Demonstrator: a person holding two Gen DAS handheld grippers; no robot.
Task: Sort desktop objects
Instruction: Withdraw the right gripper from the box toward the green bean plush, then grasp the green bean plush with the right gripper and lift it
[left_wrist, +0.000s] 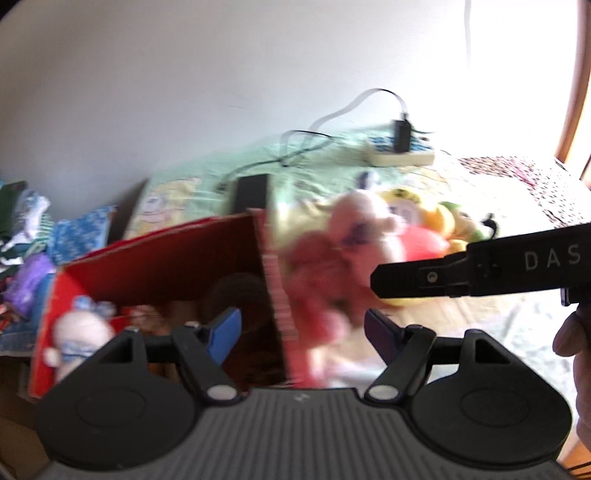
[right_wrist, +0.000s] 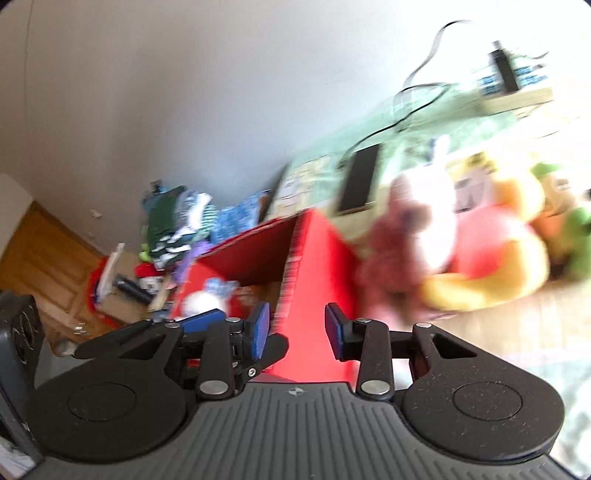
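Note:
A red cardboard box (left_wrist: 166, 254) stands open at the left, with a white doll with blue bows (left_wrist: 77, 332) inside. My left gripper (left_wrist: 303, 332) is open and empty, hovering over the box's right wall. To the right of the box lies a blurred heap of plush toys: a dark pink one (left_wrist: 321, 269), a white-pink one (left_wrist: 354, 225) and a yellow-red one (left_wrist: 424, 240). My right gripper (left_wrist: 376, 282) reaches in from the right toward the heap. In the right wrist view my right gripper (right_wrist: 297, 332) is open and empty, above the red box (right_wrist: 321, 258), with the plush heap (right_wrist: 432, 221) ahead to the right.
A power strip (left_wrist: 402, 153) with cables lies at the back on a green cloth, with a black flat device (left_wrist: 251, 194) behind the box. Folded clothes and clutter (right_wrist: 173, 221) pile up to the left of the box. A hand (left_wrist: 576, 343) shows at the right edge.

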